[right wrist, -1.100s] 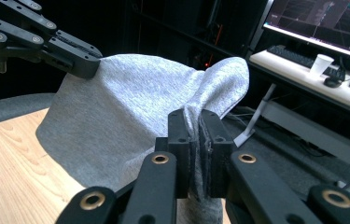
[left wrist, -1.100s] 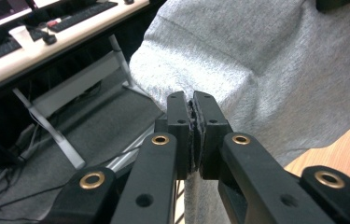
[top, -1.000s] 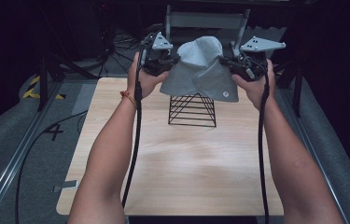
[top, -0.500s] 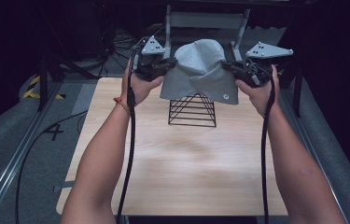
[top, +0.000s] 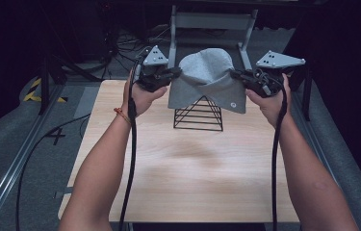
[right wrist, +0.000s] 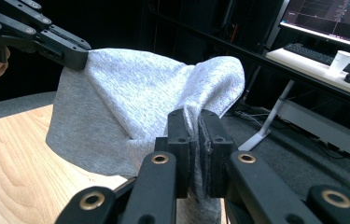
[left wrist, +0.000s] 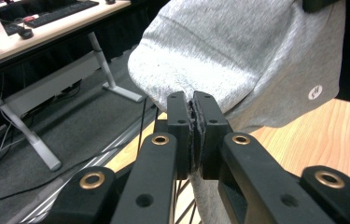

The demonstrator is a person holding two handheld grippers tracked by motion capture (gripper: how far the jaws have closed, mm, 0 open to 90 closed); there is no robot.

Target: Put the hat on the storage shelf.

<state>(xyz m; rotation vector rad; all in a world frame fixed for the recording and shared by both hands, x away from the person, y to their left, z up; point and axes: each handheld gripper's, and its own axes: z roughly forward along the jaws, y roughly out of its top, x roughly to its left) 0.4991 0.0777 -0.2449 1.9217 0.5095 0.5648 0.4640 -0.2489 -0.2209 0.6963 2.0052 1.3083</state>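
grey cloth [top: 206,79] between left gripper [top: 178,73], right gripper [top: 232,74]

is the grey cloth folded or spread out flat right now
Neither quite: the grey cloth hangs bunched, held up by the left gripper and right gripper, draping over the wire rack.

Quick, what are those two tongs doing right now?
Left tongs: closed, pinching one edge of the grey cloth.
Right tongs: closed, pinching the opposite edge of the same cloth.
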